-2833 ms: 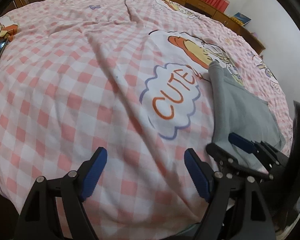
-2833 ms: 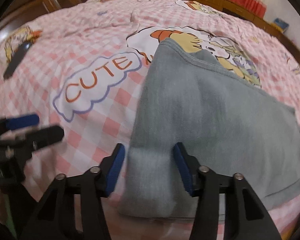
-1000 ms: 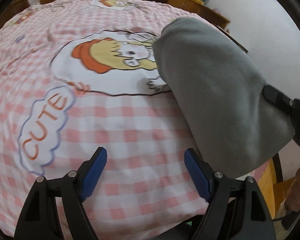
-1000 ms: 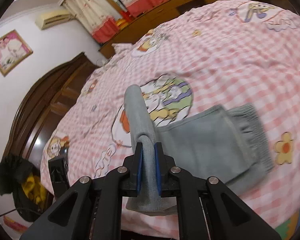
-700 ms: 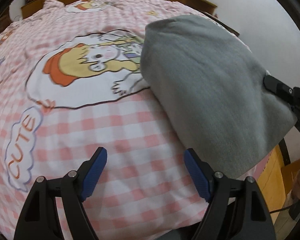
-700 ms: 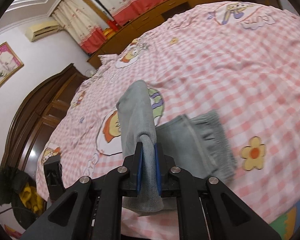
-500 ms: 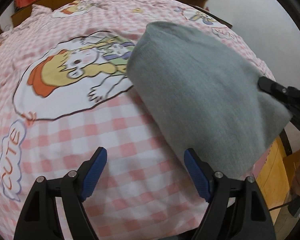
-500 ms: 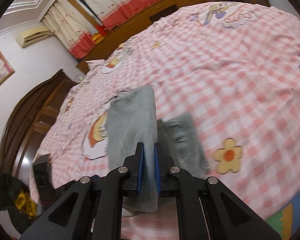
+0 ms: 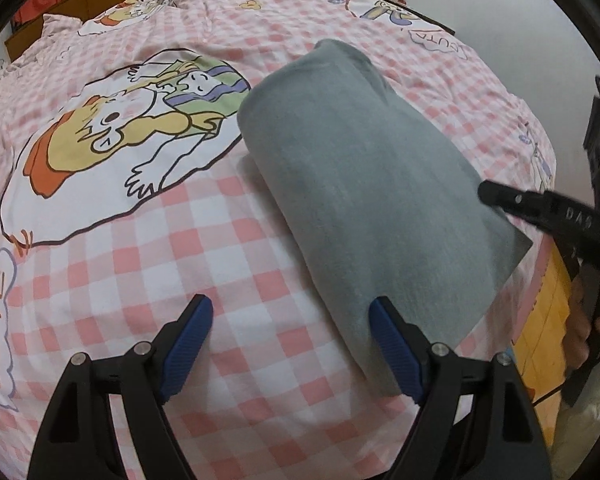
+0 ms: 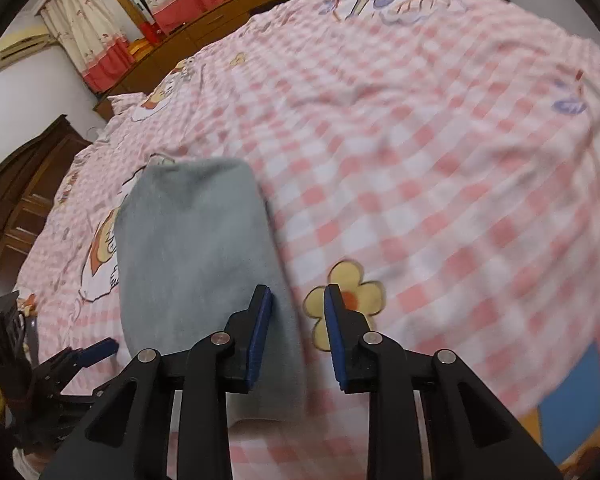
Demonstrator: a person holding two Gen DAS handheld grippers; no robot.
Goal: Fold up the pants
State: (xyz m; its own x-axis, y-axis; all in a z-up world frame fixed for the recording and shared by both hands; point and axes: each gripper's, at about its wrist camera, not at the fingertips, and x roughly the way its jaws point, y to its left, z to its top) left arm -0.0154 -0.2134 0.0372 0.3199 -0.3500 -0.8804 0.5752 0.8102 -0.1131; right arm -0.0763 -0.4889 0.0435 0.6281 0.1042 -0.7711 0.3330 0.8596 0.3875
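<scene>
**Folded pants lie on the bed, both grippers released**

Your bed (image 9: 228, 280), under its pink checked sheet, fills both views. Only the right wrist view shows you the curtains (image 10: 100, 32), the air conditioner (image 10: 16, 54) and the dark wardrobe (image 10: 24, 184) at the left edge; only the left wrist view shows the full cartoon print (image 9: 120, 128) beside the garment.

The pants (image 9: 372, 184) lie folded into a grey rectangle near the bed's edge, their far end rounded over. From the left wrist you see their whole length; from the right wrist (image 10: 196, 256) you see them foreshortened, with a yellow flower print (image 10: 348, 296) just beside their right edge.

Your left gripper (image 9: 290, 350) is spread wide over the sheet, its right finger against the near corner of the pants. Your right gripper (image 10: 296, 336) has let go: its jaws stand apart, the left finger over the pants' edge, nothing pinched between. The left view catches it from the side (image 9: 540, 208), at the pants' right edge.
</scene>
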